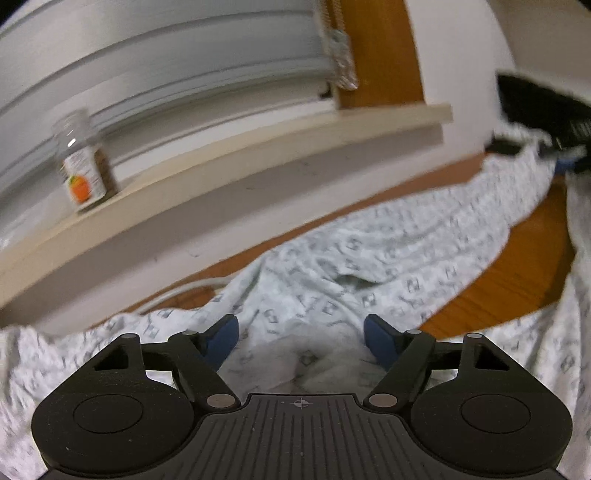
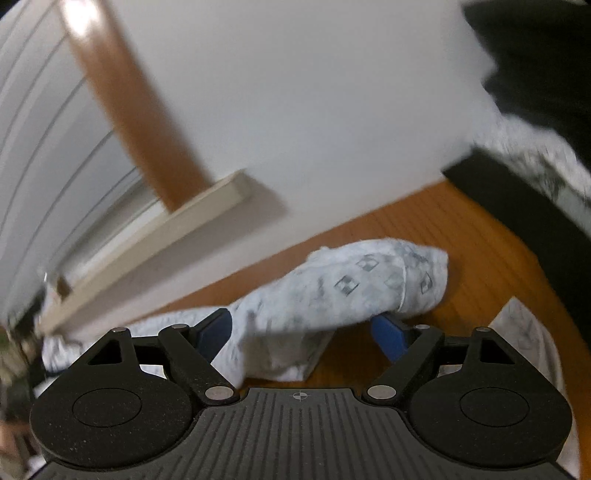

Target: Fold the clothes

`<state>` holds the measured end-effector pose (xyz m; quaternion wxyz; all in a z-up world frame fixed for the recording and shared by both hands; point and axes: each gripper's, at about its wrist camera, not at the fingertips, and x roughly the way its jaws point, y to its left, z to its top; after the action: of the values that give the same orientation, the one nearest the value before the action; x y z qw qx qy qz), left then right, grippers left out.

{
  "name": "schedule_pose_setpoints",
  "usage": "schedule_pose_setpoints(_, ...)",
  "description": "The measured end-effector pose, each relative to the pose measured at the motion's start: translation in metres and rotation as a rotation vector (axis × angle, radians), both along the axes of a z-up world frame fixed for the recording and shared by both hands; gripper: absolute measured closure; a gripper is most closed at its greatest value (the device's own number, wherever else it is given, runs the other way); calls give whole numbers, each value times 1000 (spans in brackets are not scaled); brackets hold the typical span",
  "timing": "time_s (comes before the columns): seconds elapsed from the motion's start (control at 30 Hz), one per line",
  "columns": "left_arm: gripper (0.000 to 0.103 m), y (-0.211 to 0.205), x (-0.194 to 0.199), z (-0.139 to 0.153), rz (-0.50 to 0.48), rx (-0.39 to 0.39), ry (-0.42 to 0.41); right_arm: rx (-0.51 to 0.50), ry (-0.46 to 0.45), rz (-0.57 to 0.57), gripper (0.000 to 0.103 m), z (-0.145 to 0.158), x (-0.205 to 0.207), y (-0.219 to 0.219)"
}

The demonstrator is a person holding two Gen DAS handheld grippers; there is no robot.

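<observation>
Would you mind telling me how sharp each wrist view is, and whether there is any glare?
Left wrist view: moderate motion blur, the bottle on the sill smeared, the patterned garment soft; the left gripper stays crisp. Right wrist view: heavier blur across wall and garment, a bright glare patch on the wooden frame at top left.

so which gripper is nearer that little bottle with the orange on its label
Left. The left gripper faces the ledge where the bottle stands, up to its left. The right gripper is over the patterned garment; its view shows no bottle.
</observation>
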<state>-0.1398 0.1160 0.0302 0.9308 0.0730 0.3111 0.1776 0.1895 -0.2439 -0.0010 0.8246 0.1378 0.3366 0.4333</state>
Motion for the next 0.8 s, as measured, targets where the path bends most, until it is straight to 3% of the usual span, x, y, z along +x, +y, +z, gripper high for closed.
schedule_pose_setpoints(0.1,25,4,12,2,5,-48,30,37,80,-35,45,-3,14,1)
schedule_pose_setpoints(0.13,25,9,15,4,10,-81,30,27,84,-30,58,-3,16,3)
schedule_pose_setpoints(0.2,30,18,19,8,16,-137,20,7,92,-21,65,-2,21,9)
schedule_pose_setpoints(0.23,37,22,22,10,18,-160,17,-3,96,-16,78,-1,24,11)
schedule_pose_setpoints(0.27,43,25,25,10,11,-166,25,-12,96,-14,82,0,25,13)
schedule_pose_setpoints(0.33,69,27,27,9,-8,-180,31,-18,65,-25,91,8,22,13)
schedule_pose_setpoints(0.37,79,26,27,9,-30,-183,29,-13,29,-40,92,17,18,11)
schedule_pose_setpoints(0.4,94,24,26,11,-36,-176,20,-8,-8,-55,93,25,13,9)
schedule_pose_setpoints(0.6,97,20,-11,57,-22,-157,-226,68,-257,-173,94,86,-8,-5)
schedule_pose_setpoints(0.67,97,18,-18,68,-34,-150,-251,72,-307,-207,94,100,-12,-3)
schedule_pose_setpoints(0.8,97,14,-21,75,-44,-124,-241,9,-309,-220,94,111,3,21)
